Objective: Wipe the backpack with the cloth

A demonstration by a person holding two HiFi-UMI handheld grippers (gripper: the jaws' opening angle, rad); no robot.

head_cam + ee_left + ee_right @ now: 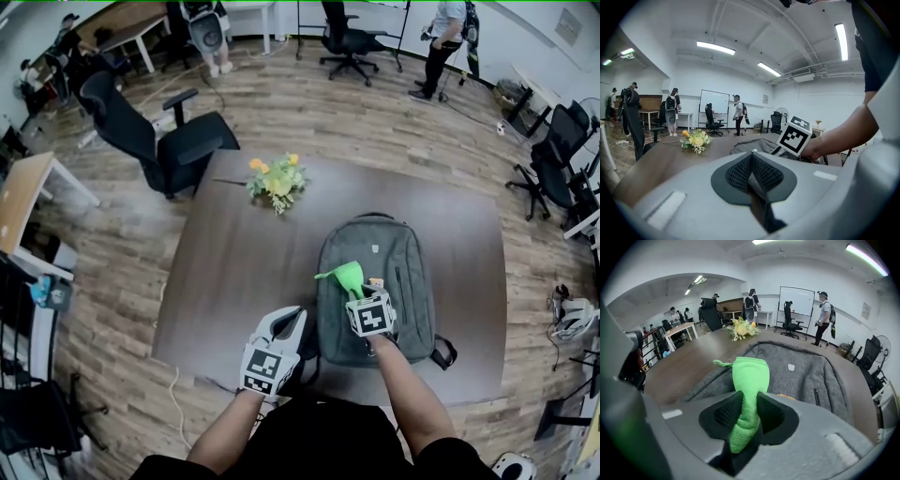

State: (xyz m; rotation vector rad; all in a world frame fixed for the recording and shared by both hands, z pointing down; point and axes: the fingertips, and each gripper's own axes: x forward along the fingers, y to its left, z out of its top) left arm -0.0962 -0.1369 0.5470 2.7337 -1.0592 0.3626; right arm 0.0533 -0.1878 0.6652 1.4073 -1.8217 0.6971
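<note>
Head view: a grey backpack [405,267] lies flat, centre-right on the brown table [225,281]; the right gripper [360,296] is over it and the left gripper [289,323] is at its lower-left corner.
Left gripper view: jaws pressed together, empty.
Right gripper view: jaws pinch a green cloth [750,378].

Flower bunch [277,180] on brown table [234,272]; black office chair [159,141] beside; person [439,52] standing beyond.

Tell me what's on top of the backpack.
The green cloth, clamped in the right gripper, sits over the backpack's lower front. The patch beneath the gripper is covered, so contact can't be confirmed.
</note>
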